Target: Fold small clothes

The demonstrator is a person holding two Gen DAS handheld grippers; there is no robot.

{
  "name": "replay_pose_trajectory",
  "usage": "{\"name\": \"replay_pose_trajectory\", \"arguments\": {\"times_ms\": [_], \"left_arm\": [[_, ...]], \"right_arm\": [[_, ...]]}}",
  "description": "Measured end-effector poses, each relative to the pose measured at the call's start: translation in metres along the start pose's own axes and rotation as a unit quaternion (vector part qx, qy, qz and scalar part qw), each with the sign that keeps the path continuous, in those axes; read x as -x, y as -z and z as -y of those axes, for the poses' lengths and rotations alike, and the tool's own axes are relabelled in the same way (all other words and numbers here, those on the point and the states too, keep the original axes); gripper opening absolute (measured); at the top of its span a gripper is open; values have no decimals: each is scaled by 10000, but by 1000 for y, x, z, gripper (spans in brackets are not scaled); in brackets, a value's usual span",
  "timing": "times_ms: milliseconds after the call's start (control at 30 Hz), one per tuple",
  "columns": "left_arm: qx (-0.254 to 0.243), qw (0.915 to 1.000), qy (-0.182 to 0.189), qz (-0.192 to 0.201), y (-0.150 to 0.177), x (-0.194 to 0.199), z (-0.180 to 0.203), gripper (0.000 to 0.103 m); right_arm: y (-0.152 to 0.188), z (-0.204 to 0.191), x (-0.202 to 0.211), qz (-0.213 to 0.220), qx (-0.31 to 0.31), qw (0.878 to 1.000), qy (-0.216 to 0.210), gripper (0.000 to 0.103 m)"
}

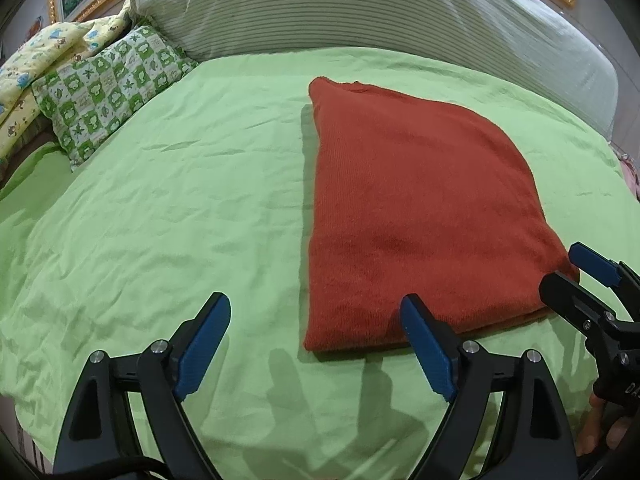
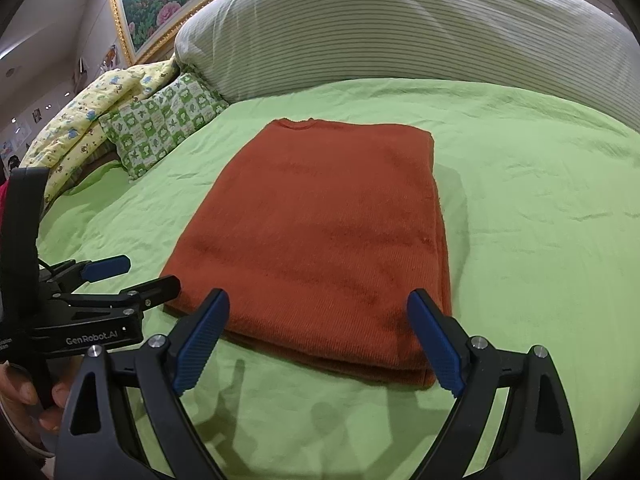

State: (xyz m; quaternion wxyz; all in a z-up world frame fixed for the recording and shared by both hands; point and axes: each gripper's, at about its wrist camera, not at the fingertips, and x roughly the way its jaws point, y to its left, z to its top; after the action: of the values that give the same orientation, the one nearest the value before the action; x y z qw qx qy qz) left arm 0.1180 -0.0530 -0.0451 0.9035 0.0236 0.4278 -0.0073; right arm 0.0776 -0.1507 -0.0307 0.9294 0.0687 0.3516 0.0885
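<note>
My left gripper [image 1: 316,344]: its two blue pads are spread wide apart. Nothing is between them but green sheet. It holds nothing.
Left gripper's place: in the left wrist view the right pad [image 1: 426,348] sits just in front of the near edge of the sweater, at about 5 o'clock from the sweater's middle. I cannot tell if it touches the cloth.
My right gripper [image 2: 318,340]: wide open too. The near edge of the sweater lies in the gap between the pads, but they do not squeeze it. It holds nothing.
Red sweater [image 2: 320,232]: folded into a neat flat block, lying on the bed. Its neck end points to 12 o'clock, away from me.
Sweater seen from the left: it [image 1: 412,208] fills the right half of the view, from 12 o'clock down to 4 o'clock.
Green sheet [image 1: 160,200]: covers the bed, a bit wrinkled.
Green checked pillow [image 2: 160,124]: at 10 o'clock from the sweater, well apart from it.
Yellow blanket [image 2: 88,120]: just beside that pillow, further out at 10 o'clock.
Striped cushion [image 2: 400,24]: big, at 12 o'clock behind the sweater.
Flower picture [image 2: 160,0]: on the wall at 11 o'clock, in a gold frame.
</note>
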Motion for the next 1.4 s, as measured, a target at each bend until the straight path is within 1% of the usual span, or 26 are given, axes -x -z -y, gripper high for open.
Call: {"name": "replay_pose_trajectory", "arguments": {"times_ms": [633, 867, 1400], "left_arm": [[-27, 9998, 87, 160, -20, -3, 2, 88], [-22, 9998, 88, 153, -20, -2, 4, 88], [-45, 9997, 59, 227, -22, 4, 8, 89]], "right_arm": [[-13, 12, -9, 56, 26, 10000, 48, 92], [-20, 16, -10, 87, 11, 10000, 38, 93], [-23, 16, -8, 150, -36, 9999, 30, 96]]}}
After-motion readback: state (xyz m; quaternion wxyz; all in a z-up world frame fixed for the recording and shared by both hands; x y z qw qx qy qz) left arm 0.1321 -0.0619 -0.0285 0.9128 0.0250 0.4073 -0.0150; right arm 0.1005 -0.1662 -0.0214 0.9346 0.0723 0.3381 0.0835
